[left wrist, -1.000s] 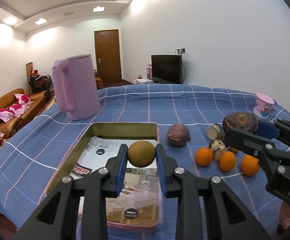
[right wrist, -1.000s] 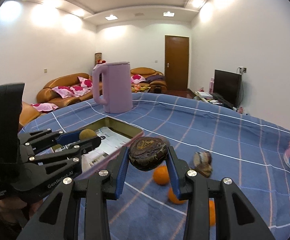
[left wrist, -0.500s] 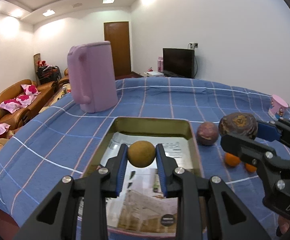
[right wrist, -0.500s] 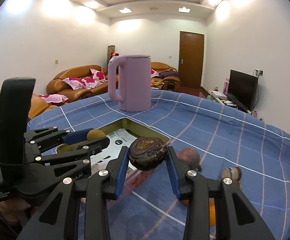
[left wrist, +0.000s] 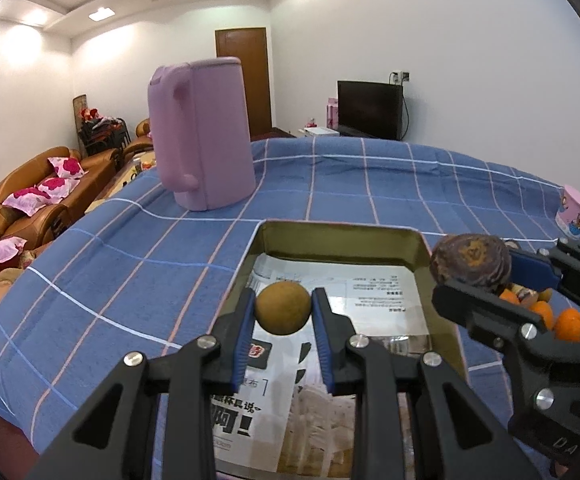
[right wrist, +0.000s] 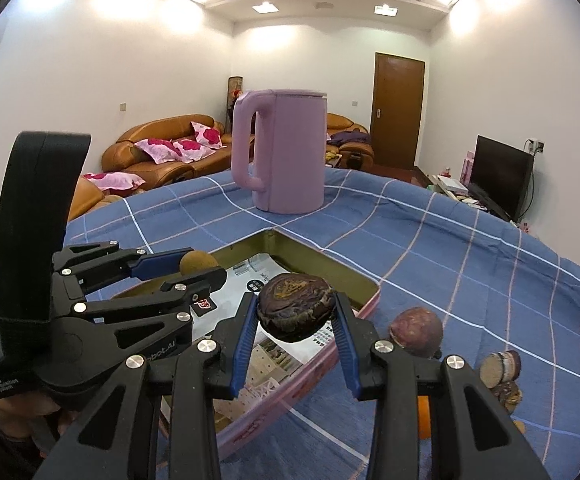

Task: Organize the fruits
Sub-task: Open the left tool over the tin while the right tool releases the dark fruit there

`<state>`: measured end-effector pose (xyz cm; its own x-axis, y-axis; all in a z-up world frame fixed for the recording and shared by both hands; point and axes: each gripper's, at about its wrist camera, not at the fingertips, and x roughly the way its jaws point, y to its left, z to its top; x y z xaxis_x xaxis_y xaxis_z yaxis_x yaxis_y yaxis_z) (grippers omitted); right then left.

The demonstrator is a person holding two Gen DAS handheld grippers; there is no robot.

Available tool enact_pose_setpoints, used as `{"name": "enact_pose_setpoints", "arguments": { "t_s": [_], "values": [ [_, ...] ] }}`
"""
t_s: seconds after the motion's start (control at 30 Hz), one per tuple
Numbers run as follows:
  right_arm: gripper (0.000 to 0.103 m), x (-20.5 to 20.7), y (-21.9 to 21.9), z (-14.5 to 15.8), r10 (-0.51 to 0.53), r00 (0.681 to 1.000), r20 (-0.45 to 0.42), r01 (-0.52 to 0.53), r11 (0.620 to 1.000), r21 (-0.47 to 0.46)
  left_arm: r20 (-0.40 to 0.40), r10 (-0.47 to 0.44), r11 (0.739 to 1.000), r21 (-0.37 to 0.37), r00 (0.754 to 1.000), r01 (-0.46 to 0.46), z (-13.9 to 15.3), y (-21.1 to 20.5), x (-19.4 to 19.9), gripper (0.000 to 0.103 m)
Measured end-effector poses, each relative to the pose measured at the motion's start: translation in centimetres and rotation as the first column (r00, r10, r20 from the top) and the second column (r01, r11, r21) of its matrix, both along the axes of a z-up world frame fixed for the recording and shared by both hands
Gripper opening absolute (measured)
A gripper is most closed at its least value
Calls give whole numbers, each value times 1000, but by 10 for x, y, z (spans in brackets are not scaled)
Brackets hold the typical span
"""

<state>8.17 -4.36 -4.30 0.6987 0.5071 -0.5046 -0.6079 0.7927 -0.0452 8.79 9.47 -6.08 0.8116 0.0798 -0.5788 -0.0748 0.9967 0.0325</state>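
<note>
My left gripper (left wrist: 283, 312) is shut on a round tan-brown fruit (left wrist: 282, 309) and holds it over the paper-lined metal tray (left wrist: 338, 240). My right gripper (right wrist: 296, 312) is shut on a dark purple wrinkled fruit (right wrist: 296, 312) above the tray's right rim (right wrist: 330, 270). That gripper and its fruit (left wrist: 470, 258) also show at the right of the left wrist view. The left gripper with the tan fruit (right wrist: 197, 263) shows at the left of the right wrist view. A purple round fruit (right wrist: 416, 332) lies on the cloth right of the tray.
A tall pink kettle (left wrist: 199, 136) stands behind the tray on the blue checked tablecloth (left wrist: 370, 184). Oranges (left wrist: 568, 322) and cut fruit pieces (right wrist: 498, 368) lie to the right. A pink cup (left wrist: 576, 216) stands at the far right edge.
Both grippers have moved forward and left with their fruits, nearer the kettle. The right gripper's fruit now hangs over the tray's rim rather than over the cloth.
</note>
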Motion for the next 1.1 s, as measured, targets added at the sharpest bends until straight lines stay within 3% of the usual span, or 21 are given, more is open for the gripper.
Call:
{"name": "enact_pose_setpoints", "arguments": {
  "t_s": [1.1],
  "values": [
    [40, 17, 23, -22, 12, 998, -62, -16, 998, -65, -95, 1, 1000, 6, 996, -1, -20, 10, 16, 30]
  ]
}}
